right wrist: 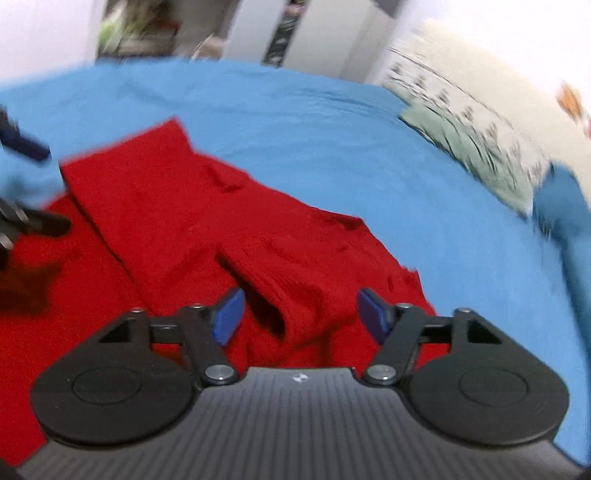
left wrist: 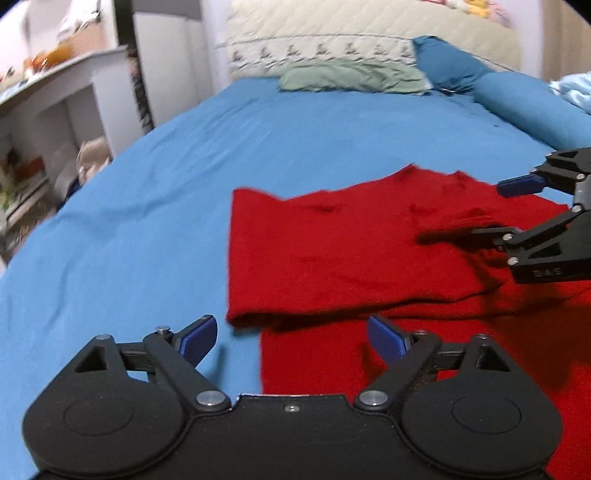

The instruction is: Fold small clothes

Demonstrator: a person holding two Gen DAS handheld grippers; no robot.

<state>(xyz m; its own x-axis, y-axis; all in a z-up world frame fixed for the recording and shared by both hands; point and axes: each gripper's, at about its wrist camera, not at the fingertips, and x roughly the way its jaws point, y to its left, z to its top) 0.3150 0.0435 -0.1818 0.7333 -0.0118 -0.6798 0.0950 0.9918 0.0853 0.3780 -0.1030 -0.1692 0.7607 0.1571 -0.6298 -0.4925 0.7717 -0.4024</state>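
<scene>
While the red garment [left wrist: 351, 251] lies partly folded ahead, left gripper [left wrist: 291, 338] and right gripper [right wrist: 298, 314] jaws gape wide, holding nothing.

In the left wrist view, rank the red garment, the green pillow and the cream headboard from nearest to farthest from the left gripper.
1. Red garment: just ahead of the left gripper, right of centre.
2. Green pillow: at the bed's far end.
3. Cream headboard: behind the pillow, at the top.
</scene>
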